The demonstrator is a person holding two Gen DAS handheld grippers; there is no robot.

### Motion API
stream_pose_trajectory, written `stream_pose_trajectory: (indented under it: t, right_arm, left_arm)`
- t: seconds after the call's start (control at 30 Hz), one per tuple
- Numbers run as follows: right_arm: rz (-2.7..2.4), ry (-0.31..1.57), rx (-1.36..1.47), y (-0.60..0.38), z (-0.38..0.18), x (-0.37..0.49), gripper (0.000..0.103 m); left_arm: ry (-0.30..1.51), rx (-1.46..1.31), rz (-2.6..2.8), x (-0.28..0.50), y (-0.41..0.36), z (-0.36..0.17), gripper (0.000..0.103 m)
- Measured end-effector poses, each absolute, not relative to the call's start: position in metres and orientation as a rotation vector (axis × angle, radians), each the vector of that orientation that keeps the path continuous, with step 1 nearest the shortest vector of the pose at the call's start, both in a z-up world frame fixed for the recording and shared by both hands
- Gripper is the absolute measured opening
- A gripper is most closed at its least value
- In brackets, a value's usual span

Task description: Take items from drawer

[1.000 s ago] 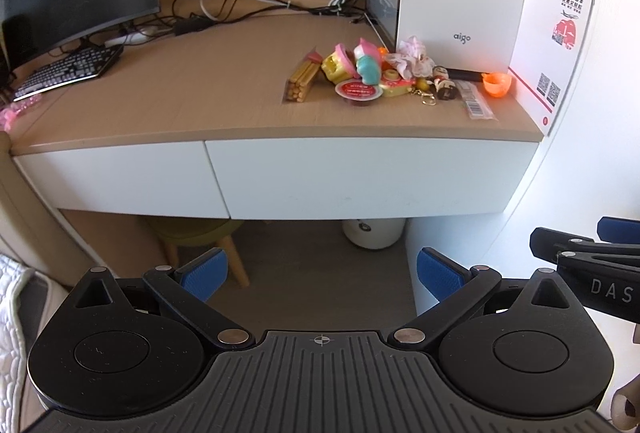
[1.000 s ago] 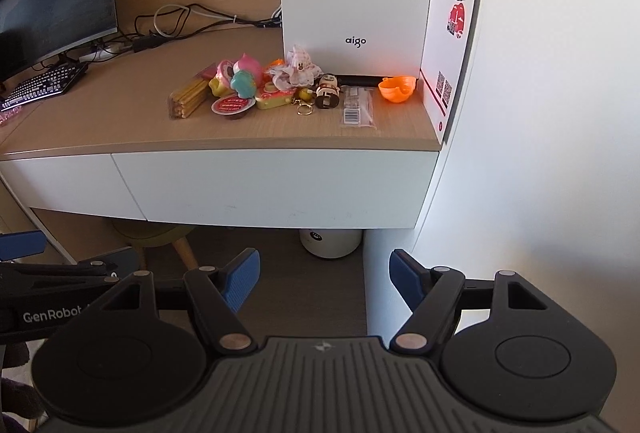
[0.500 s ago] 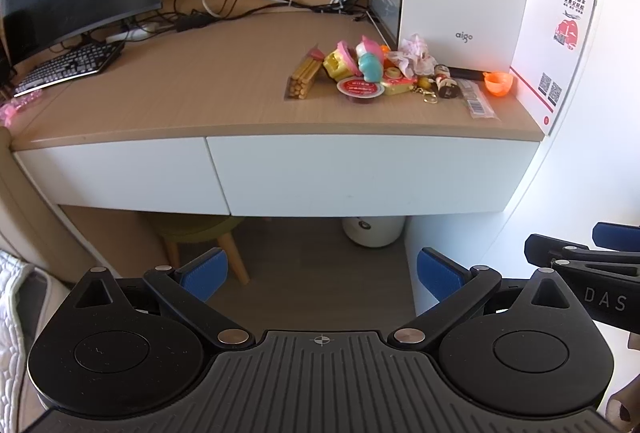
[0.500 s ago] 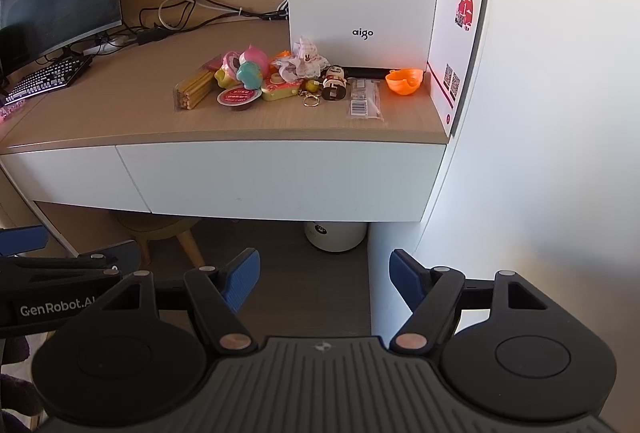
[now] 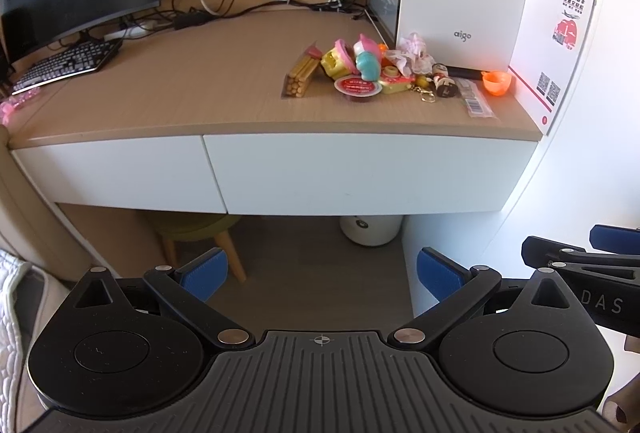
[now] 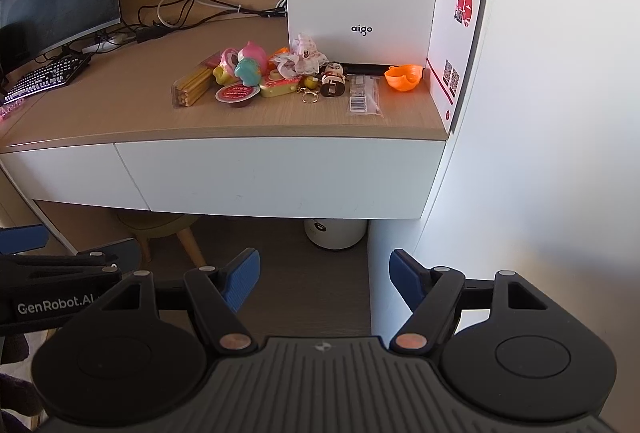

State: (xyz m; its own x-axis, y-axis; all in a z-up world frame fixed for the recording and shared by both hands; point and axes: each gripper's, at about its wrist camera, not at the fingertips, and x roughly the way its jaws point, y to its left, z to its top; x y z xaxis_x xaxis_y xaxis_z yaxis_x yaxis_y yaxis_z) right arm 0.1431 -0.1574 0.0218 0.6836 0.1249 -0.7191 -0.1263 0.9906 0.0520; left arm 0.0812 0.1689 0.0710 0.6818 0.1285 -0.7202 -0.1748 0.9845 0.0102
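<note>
Left wrist: closed drawer well beyond the empty, spread left tongs.

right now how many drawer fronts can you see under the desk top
2, both shut. The wider drawer front sits below the pile of toys, reaching the wall. The narrower drawer front is beside it, toward the keyboard. More could lie beyond the frame.
</note>
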Motion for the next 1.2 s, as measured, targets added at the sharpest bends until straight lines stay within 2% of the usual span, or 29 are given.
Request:
stream_pose_trajectory:
  t: [1.2]
  right_arm:
    - [0.145, 0.807, -0.002, -0.1571, 0.0199, 0.1437, 0.072]
  left_arm:
    - [0.817, -0.071, 0.187, 0.0799, 0.1746, 0.0673, 0.103]
